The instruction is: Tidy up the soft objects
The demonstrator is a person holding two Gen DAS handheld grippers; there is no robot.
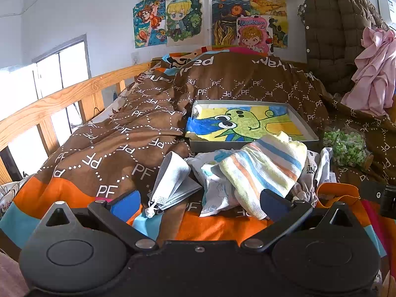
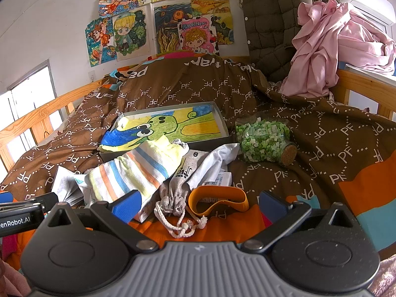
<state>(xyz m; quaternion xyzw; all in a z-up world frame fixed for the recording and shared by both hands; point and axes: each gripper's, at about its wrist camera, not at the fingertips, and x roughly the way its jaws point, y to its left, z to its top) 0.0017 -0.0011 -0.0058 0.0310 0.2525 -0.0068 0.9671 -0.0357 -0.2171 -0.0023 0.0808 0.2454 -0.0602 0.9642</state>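
Note:
A heap of soft items lies on the brown PF quilt [image 1: 118, 133], in front of a shallow grey box [image 1: 304, 126] lined with a frog drawing. On top of the heap is a striped towel [image 1: 262, 165] [image 2: 131, 173]. To its left are grey face masks [image 1: 173, 180]. To its right lie a grey drawstring pouch [image 2: 178, 185] and an orange band [image 2: 217, 198]. My left gripper [image 1: 200, 203] is open just short of the masks and the towel. My right gripper [image 2: 198, 205] is open around the pouch's cord and the orange band, touching neither.
A corked jar of green bits [image 2: 264, 141] lies on its side right of the box [image 2: 222, 121]. A pink garment [image 2: 329, 49] and a brown quilted coat [image 2: 269, 24] hang at the back right. A wooden bed rail [image 1: 49, 104] runs along the left. Drawings cover the wall.

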